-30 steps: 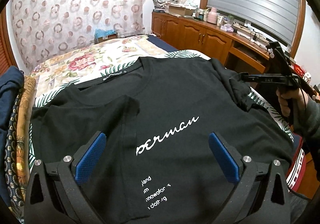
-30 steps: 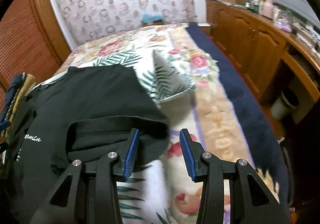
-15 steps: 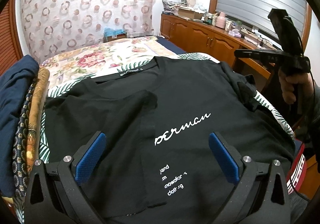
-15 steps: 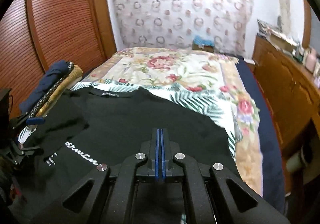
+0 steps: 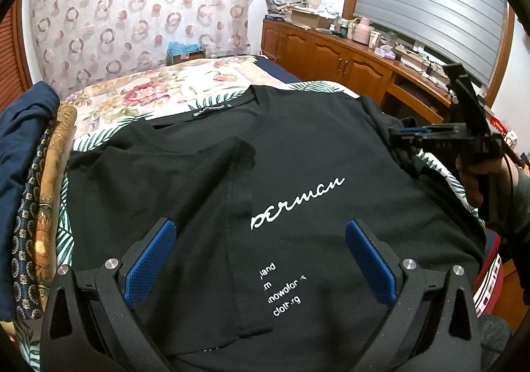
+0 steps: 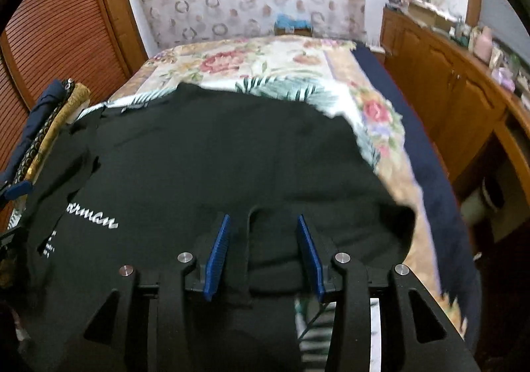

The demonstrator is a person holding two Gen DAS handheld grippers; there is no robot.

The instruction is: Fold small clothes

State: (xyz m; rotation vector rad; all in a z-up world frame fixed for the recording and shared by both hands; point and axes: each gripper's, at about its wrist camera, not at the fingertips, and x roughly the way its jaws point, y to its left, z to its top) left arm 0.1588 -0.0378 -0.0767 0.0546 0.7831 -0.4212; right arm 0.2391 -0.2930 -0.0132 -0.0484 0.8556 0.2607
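A black T-shirt (image 5: 298, 153) with white script print lies face up on the bed; its left sleeve side is folded inward over the chest. My left gripper (image 5: 261, 239) is open, hovering over the lower front of the shirt. My right gripper (image 6: 263, 232) is open, low over the shirt's bunched right sleeve (image 6: 331, 239), with black cloth between the blue pads. It also shows in the left wrist view (image 5: 414, 131) at the shirt's right edge, held by a hand. The shirt also fills the right wrist view (image 6: 215, 166).
The bed has a floral and palm-leaf cover (image 5: 139, 96). A stack of folded clothes (image 5: 29, 173) lies along the bed's left edge. A wooden cabinet with clutter (image 5: 347, 57) runs along the right. A slatted wardrobe door (image 6: 49, 40) stands at the left.
My right gripper was shut and raised half a second ago; it has come down onto the right sleeve and opened. My left gripper has stayed open over the shirt.
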